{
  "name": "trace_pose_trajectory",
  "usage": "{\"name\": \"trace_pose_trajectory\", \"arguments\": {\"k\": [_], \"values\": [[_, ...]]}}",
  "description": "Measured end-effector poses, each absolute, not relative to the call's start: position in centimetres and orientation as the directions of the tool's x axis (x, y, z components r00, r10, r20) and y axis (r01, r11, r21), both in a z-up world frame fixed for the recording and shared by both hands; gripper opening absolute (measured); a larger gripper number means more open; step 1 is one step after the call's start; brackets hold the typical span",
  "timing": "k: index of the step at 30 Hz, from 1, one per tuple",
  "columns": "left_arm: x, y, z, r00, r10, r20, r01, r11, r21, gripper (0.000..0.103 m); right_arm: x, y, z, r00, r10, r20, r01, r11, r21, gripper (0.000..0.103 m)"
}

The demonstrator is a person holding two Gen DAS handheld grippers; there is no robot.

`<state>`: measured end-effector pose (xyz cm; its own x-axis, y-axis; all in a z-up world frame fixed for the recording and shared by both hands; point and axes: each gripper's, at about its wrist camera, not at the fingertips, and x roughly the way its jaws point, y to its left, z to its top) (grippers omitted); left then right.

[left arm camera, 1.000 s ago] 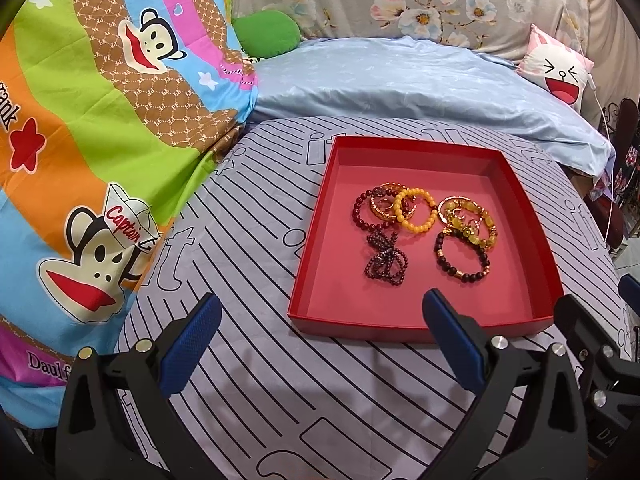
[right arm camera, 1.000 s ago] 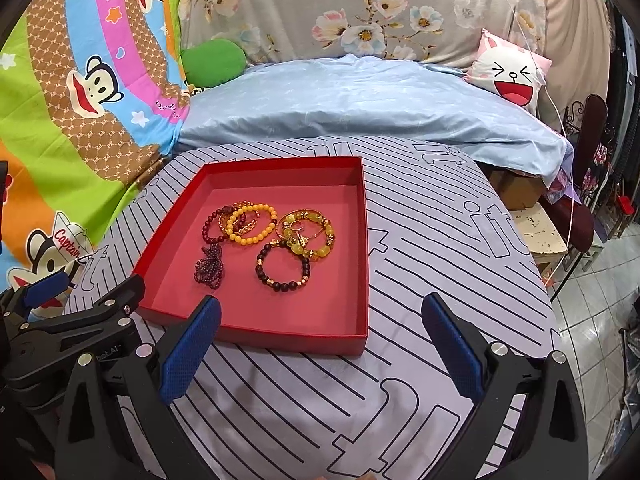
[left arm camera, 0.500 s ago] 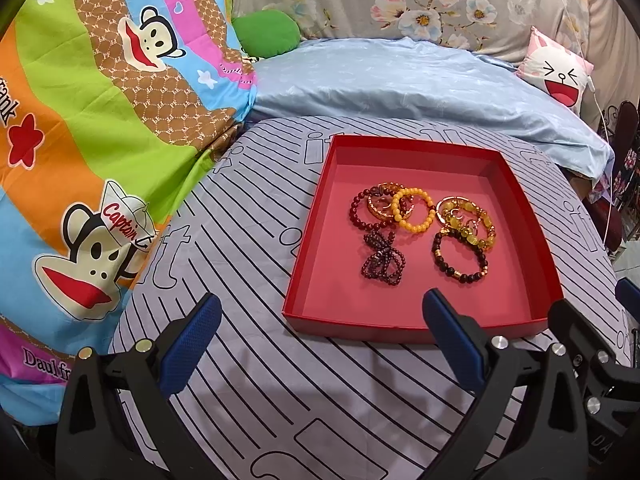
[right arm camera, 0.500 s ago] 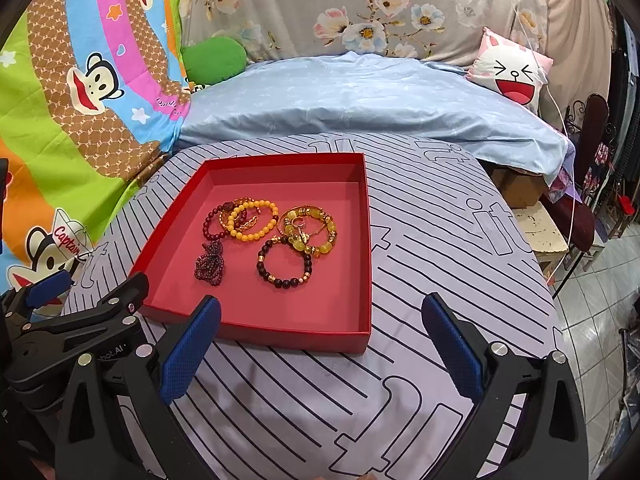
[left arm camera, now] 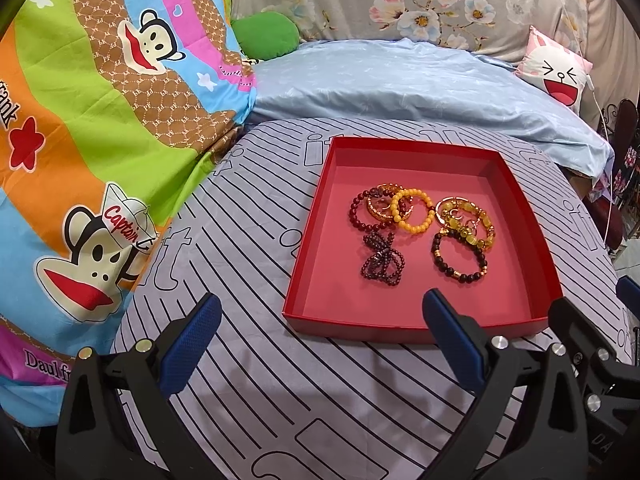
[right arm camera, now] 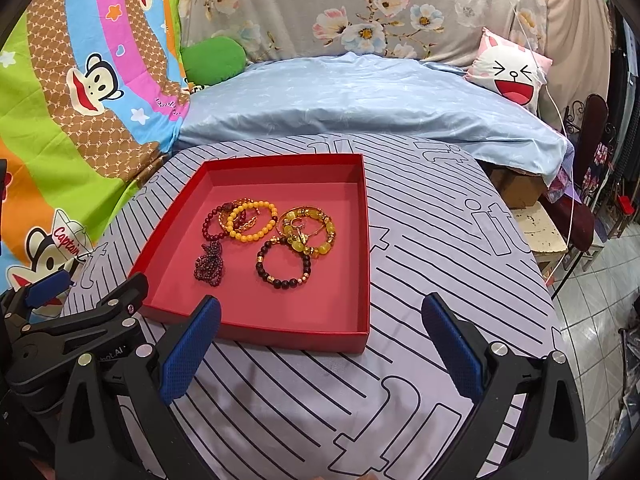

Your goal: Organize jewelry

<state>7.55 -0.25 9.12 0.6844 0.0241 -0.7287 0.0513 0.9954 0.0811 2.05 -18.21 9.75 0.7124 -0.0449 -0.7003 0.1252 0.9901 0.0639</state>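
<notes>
Both claws, our left gripper (left arm camera: 320, 320) and right gripper (right arm camera: 320, 320), gape wide and hold nothing, poised short of the red tray (right arm camera: 362, 248).

We see the bracelets clustered mid-tray: a yellow bead bracelet (right arm camera: 253, 222) overlapping a dark red bracelet (right arm camera: 212, 226), a gold-and-jade bracelet (right arm camera: 310, 234) toward the tray's right wall, a black bead bracelet (right arm camera: 284, 264) and a twisted garnet strand (right arm camera: 210, 264) nearer its front wall. That tray sits on the striped cloth (right arm camera: 440, 240).

bright, even indoor light, sharp centre, strong fisheye bending and dark corners.
</notes>
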Motion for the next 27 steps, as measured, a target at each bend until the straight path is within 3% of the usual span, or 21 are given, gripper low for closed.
{"name": "trace_pose_trajectory", "arguments": {"k": [27], "values": [[7.53,-0.04,9.23,0.686,0.026,-0.727,0.036,0.997,0.070,0.096,1.98,-18.48,9.73,0.709,-0.044,-0.704,0.125,0.990,0.064,0.097]]}}
